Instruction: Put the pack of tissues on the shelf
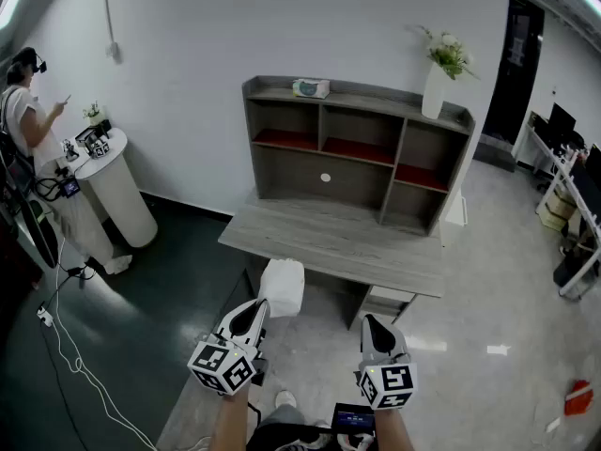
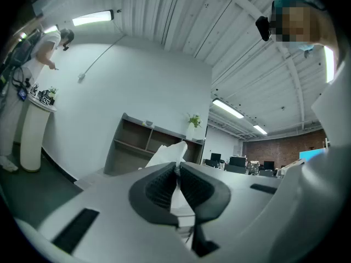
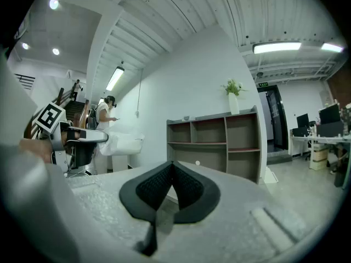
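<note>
The left gripper [image 2: 177, 167] has its jaws closed on the pack of tissues [image 2: 168, 153]. They pinch only a thin fold of the white wrapper, and most of the pack stands out beyond the jaw tips. The right gripper [image 3: 171, 167] has its jaws pressed together with nothing between them.

In the head view the pack is carried in the air, just in front of the near edge of the table [image 1: 338, 242]. It is well apart from the shelf unit [image 1: 362, 96] that stands at the back of that table.

The main risk is that narrow pinch. With so little wrapper in the jaws, the film could slide out or tear, and the pack could swing or drop on the way over the table. A loosely hanging pack may also catch on a compartment's edge or divider when pushed in, and so be pulled from the grip. On the top board, a reach too far right could knock the tall white vase [image 1: 435, 90] of flowers. A tissue box [image 1: 311, 87] already takes up part of the left end.

No brand or print can be read on the pack or the box. The cubes on the grippers carry only black-and-white square markers. A green sign above the far doorway, seen in the right gripper view, is too small to read.
</note>
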{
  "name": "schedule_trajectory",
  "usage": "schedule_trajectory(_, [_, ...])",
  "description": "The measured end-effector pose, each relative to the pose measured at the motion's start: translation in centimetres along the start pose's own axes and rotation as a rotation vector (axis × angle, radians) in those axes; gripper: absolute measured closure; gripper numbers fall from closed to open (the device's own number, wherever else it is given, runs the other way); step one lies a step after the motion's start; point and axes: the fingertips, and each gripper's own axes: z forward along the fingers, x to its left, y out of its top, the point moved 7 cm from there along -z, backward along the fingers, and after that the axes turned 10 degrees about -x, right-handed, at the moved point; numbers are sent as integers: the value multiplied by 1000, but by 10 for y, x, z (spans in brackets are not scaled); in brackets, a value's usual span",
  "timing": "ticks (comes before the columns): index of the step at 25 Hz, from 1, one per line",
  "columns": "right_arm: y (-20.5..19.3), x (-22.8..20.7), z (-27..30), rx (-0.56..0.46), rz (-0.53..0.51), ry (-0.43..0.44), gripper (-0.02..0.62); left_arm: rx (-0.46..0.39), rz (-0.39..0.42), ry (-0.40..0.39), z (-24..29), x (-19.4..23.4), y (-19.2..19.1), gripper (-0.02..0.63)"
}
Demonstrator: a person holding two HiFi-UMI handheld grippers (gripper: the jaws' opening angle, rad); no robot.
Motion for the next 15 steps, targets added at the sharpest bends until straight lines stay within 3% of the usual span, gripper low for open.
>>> schedule_trajectory(15, [4,3,-6,-20,-13,17,591,-49,-8,36,-15,2,11,595])
